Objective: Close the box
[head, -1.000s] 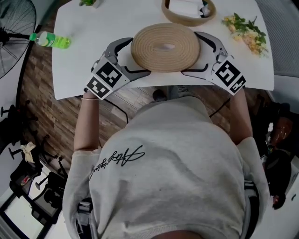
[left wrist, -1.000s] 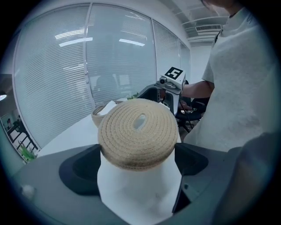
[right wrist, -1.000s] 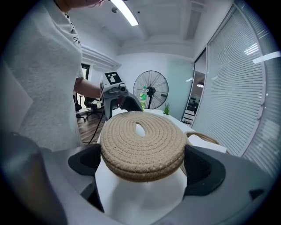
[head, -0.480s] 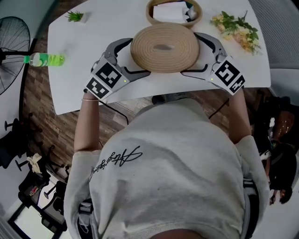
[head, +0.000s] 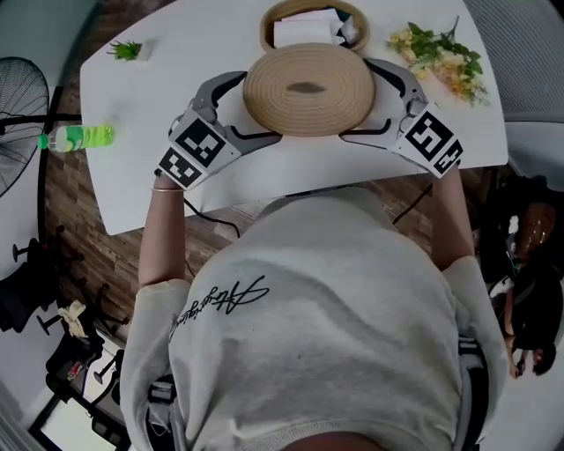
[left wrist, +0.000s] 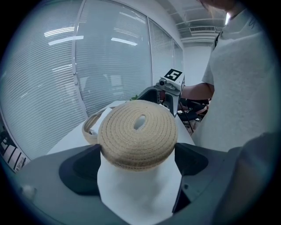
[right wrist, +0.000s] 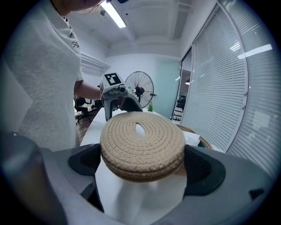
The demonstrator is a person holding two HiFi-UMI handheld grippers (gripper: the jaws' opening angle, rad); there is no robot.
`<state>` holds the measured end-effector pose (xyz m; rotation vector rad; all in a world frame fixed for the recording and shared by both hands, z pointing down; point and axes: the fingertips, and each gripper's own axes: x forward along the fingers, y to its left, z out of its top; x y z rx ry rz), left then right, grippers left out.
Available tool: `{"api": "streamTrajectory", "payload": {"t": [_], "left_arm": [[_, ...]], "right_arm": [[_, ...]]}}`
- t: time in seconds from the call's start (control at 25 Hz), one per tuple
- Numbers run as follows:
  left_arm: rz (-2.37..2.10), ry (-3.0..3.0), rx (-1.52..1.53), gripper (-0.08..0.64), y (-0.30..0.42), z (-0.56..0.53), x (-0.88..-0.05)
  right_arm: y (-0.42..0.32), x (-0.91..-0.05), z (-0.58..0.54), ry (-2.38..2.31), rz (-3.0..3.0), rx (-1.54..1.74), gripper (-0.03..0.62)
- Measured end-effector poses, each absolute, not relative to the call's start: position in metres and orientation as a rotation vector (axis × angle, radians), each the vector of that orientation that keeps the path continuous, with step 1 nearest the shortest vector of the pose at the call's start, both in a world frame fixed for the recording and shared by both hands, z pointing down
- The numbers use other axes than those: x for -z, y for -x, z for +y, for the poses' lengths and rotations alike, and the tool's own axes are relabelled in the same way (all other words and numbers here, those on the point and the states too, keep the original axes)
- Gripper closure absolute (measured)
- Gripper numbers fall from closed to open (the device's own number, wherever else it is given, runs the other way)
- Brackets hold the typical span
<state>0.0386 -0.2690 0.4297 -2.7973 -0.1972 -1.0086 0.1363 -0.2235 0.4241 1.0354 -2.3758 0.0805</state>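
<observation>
A round woven rope lid hangs just above the white table, held from both sides. My left gripper clasps its left edge and my right gripper its right edge. In each gripper view the lid fills the gap between the jaws and touches both. The open woven basket, the box, stands directly beyond the lid with white items inside. Its rim shows behind the lid in the left gripper view and the right gripper view.
A bunch of flowers lies at the table's far right. A small potted plant stands far left and a green bottle lies at the left edge. A floor fan stands beyond that edge.
Both grippers have carried the lid left and forward over the table. It now lines up directly in front of the basket, which lay to its right before.
</observation>
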Motion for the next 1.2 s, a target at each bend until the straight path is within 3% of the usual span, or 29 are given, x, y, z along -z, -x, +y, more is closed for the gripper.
{"api": "streamTrajectory", "payload": {"t": [1.2], "left_arm": [[-0.225,2.785,1.031,0.050,-0.088,-0.318,-0.422]], "right_arm": [[-0.183,-0.407,-0.271,-1.061,-2.364,-0.059,0.002]]}}
